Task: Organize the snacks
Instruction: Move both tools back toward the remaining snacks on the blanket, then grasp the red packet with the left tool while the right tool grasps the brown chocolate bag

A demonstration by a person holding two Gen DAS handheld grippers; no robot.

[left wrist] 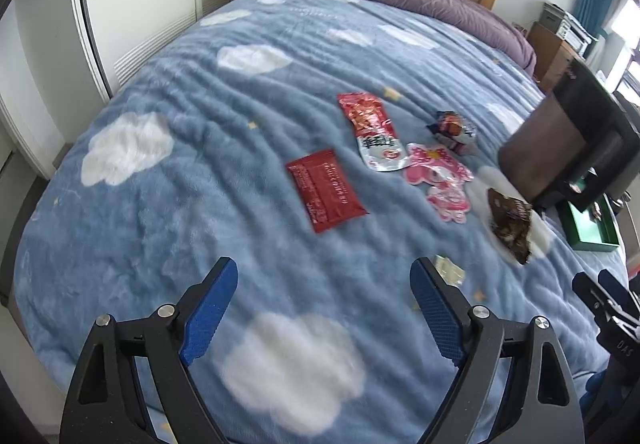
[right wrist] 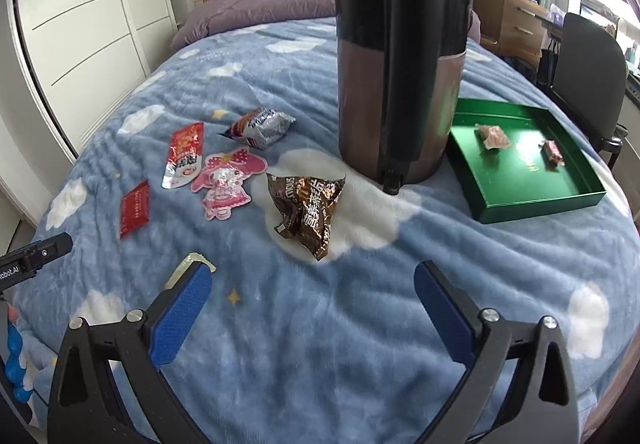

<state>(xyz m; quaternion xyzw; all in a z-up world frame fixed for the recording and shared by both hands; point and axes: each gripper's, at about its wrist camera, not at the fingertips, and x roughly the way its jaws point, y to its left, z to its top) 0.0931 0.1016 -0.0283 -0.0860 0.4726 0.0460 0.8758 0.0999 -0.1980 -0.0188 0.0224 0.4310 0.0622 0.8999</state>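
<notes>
Both grippers over the bed (right wrist: 280, 344), jaws spread, nothing held.
Left gripper (left wrist: 324, 284) faces red sachet (left wrist: 326, 190); right gripper (right wrist: 314, 286) faces brown wrapper (right wrist: 306, 210). Pink pouch (right wrist: 224, 180), red-white packet (right wrist: 184, 156), silver bag (right wrist: 260, 126) close together. Green tray (right wrist: 532, 200) beside bin (right wrist: 400, 72) holds two snacks.

A tall brown and black bin (right wrist: 400, 68) stands on the bed, hiding the near left corner of the green tray (right wrist: 532, 200) behind it in the right wrist view, and in the left wrist view the bin (left wrist: 560, 148) covers most of the tray (left wrist: 592, 236), which the picture's right edge also cuts off. A small pale sachet (right wrist: 188, 264) is half hidden behind one blue pad of the right gripper (right wrist: 312, 308). The two small wrapped snacks (right wrist: 494, 136) in the tray are too blurred to name, and print on the red packet (left wrist: 326, 190) cannot be read
</notes>
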